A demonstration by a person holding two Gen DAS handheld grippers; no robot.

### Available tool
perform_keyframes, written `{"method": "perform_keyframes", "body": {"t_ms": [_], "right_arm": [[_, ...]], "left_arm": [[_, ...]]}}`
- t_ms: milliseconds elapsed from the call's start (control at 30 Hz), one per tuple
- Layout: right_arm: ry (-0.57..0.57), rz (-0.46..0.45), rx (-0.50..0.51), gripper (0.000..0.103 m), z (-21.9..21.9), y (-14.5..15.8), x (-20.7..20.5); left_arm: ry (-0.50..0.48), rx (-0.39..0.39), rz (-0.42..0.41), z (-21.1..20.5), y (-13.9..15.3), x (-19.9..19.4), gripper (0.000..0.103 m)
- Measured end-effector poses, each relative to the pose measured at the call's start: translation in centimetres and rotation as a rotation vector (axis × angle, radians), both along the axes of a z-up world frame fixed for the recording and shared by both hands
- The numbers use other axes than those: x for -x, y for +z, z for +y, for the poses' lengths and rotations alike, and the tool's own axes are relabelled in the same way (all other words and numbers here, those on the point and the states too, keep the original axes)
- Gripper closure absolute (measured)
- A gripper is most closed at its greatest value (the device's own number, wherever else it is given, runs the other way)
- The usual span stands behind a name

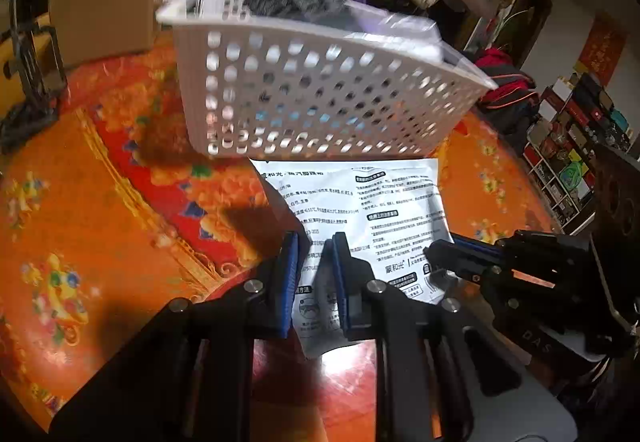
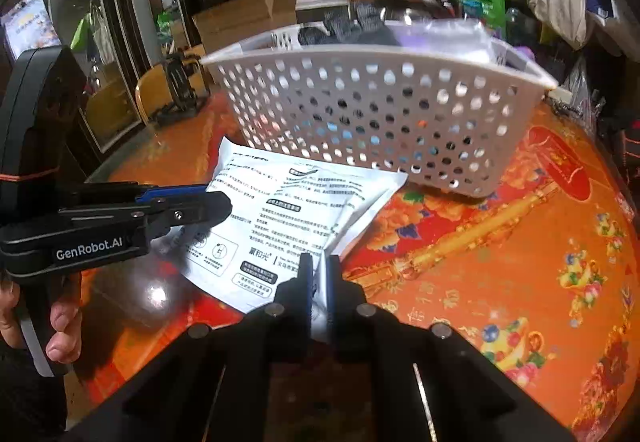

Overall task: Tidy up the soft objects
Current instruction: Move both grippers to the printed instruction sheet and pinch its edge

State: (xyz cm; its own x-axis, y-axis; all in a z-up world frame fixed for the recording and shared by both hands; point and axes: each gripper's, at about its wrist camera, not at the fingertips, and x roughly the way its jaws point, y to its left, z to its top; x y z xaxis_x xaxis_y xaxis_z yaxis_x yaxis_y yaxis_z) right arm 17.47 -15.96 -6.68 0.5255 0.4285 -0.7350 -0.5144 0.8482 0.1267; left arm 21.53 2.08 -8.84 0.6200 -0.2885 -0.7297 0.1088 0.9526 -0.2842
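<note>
Our right gripper (image 2: 319, 274) grips the white packet (image 2: 296, 210) on the desk (image 2: 520, 242); our left gripper (image 1: 314, 262), marked "GenRobot.AI", straddles its edge, jaws apart. The basket (image 2: 380, 110) stands beyond.

Light: dim, warm indoor | Glare: bright spot on table (image 2: 156, 296) lower left | Shadows: dark under left gripper (image 1: 314, 238) | Blur: basket (image 1: 320, 90) smeared | Edges: fisheye-bent, black corners

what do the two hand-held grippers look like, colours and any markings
Both are matte black plastic with blue finger pads and round silver screw heads. The left hand-held gripper carries white "GenRobot.AI" lettering and an orange band on its handle. The right hand-held gripper shows an orange slot.
</note>
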Motion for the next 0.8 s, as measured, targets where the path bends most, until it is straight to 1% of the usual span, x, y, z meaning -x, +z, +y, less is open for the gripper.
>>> {"method": "perform_keyframes", "body": {"t_ms": [267,333,467,567,633,800], "right_arm": [[-0.01,-0.121,-0.044,0.1,-0.8,5.9,1.6],[-0.017,-0.15,-0.05,0.1,-1.0,7.5,1.5],[-0.025,-0.163,-0.072,0.1,-1.3,9.6,0.6],[-0.031,-0.163,-0.082,0.101,-1.7,10.3,0.2],[-0.028,-0.157,-0.086,0.101,-1.8,10.2,0.1],[-0.026,-0.152,-0.083,0.101,-1.7,9.8,0.1]], "left_arm": [[-0.009,0.017,-0.109,0.0,5.5,2.7,0.088],[-0.016,0.018,-0.137,-0.1,7.3,2.8,0.088],[-0.017,0.017,-0.17,-0.4,9.8,1.7,0.088],[-0.018,0.013,-0.171,-0.5,11.0,0.9,0.088],[-0.021,0.006,-0.177,-0.7,11.2,0.8,0.088],[-0.01,0.0,-0.18,-0.8,11.0,0.7,0.09]]}}
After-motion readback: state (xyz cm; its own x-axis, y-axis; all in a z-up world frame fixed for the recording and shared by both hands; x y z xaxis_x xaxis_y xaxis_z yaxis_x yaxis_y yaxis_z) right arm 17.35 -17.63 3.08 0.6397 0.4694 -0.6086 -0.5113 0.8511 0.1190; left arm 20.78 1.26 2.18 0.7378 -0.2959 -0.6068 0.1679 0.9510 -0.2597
